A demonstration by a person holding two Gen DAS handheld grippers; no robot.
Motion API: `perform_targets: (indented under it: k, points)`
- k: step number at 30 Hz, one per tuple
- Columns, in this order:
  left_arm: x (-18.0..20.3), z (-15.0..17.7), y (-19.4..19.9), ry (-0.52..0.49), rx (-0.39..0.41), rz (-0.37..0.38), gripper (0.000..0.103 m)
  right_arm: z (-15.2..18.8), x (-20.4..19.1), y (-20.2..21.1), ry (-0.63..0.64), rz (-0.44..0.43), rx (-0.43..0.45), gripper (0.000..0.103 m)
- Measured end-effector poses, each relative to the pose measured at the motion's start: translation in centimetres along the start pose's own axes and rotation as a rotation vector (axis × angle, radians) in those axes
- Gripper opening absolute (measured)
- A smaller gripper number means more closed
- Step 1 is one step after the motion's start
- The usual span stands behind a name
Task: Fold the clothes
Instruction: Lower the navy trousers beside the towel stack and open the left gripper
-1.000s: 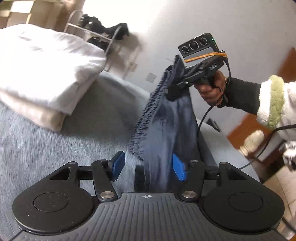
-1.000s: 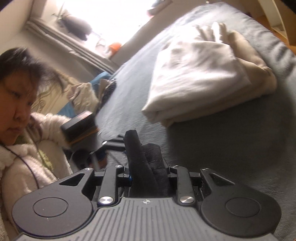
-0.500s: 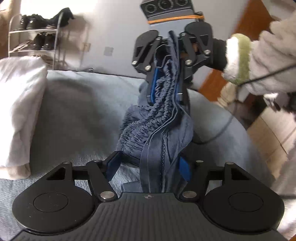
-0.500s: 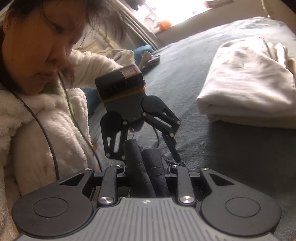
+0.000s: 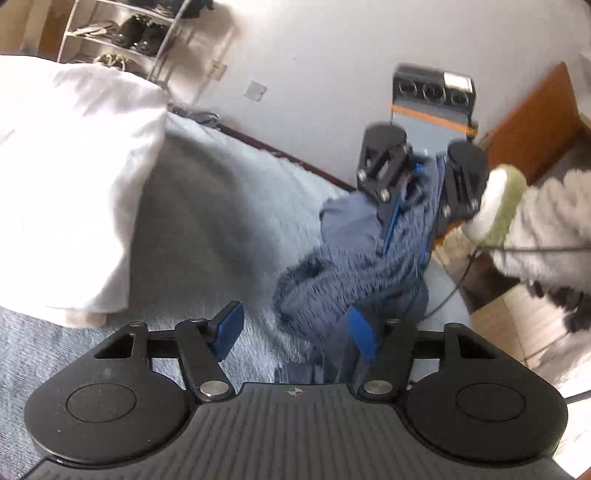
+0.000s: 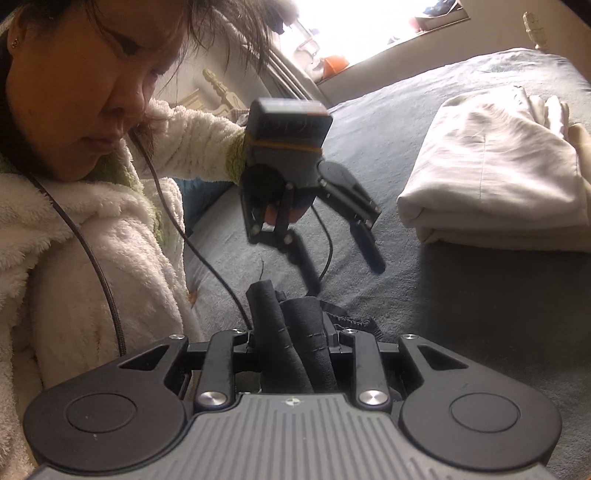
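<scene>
A navy garment (image 5: pixel 351 280) with a gathered elastic waistband hangs over the bed. My right gripper (image 5: pixel 404 243) is shut on its upper edge; in the right wrist view the dark cloth (image 6: pixel 280 314) fills the gap of that gripper (image 6: pixel 295 328). My left gripper (image 5: pixel 295 332) faces it from below with its jaws closing. The cloth hangs against its right blue pad (image 5: pixel 364 339), while the left pad (image 5: pixel 229 328) stands clear of it. In the right wrist view the left gripper (image 6: pixel 345 277) hovers just beyond the cloth, fingers apart.
A stack of folded white linens (image 5: pixel 66 184) (image 6: pixel 498 173) lies on the grey-blue bed cover (image 5: pixel 221 221). A shoe rack (image 5: pixel 122 33) stands by the wall, with wooden furniture (image 5: pixel 535 122) on the right. The person in a white fleece robe (image 6: pixel 92 258) leans close, cables trailing.
The right gripper rolled and turned the waistband to face the left gripper. The left gripper came up close in front of it, then drew slightly back from the cloth.
</scene>
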State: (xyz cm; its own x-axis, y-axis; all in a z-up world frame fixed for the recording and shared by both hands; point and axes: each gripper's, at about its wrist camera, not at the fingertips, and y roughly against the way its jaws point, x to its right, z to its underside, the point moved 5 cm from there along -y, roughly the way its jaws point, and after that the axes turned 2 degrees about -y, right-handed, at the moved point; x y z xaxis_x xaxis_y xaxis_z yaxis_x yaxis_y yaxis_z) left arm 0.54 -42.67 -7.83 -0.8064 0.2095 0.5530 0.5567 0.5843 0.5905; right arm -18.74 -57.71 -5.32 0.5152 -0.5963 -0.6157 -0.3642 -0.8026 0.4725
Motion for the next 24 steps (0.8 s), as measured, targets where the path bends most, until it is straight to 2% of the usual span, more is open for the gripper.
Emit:
perform_targets:
  k: [1, 3, 5, 7, 10, 12, 14, 18, 20, 24]
  points:
    - [-0.2, -0.5, 0.2, 0.021, 0.022, -0.027, 0.059, 0.0, -0.1, -0.1, 0.003, -0.001, -0.001, 0.028]
    - [-0.7, -1.6, 0.4, 0.065, 0.066, -0.082, 0.049, -0.1, -0.3, -0.3, 0.019, -0.001, -0.004, 0.028]
    - [-0.7, -2.8, 0.0, 0.090, 0.110, -0.119, 0.048, -0.1, -0.6, -0.4, 0.033, 0.003, -0.009, 0.028]
    - [-0.6, -4.3, -1.2, 0.072, 0.126, -0.143, 0.045, -0.1, -0.8, -0.5, 0.043, 0.007, -0.014, 0.028]
    - [0.3, -6.9, -4.0, 0.089, 0.124, -0.074, 0.044, 0.0, -1.0, -0.5, 0.046, 0.010, -0.015, 0.028]
    - [-0.3, -8.0, -6.6, 0.181, 0.048, -0.022, 0.037, 0.0, -1.1, -0.6, 0.046, 0.011, -0.017, 0.028]
    - [-1.6, -8.6, -9.7, 0.284, -0.075, -0.024, 0.031, 0.0, -1.2, -0.6, 0.046, 0.013, -0.021, 0.028]
    - [-2.9, -8.4, -13.8, 0.341, -0.264, -0.007, 0.031, 0.1, -1.5, -0.4, 0.059, 0.007, -0.019, 0.028]
    - [-3.9, -7.7, -15.1, 0.408, -0.376, 0.035, 0.033, 0.2, -1.4, -0.3, 0.059, 0.006, -0.015, 0.028]
    - [-5.6, -6.6, -16.4, 0.532, -0.457, 0.084, 0.036, 0.2, -1.4, -0.3, 0.059, 0.003, -0.003, 0.028]
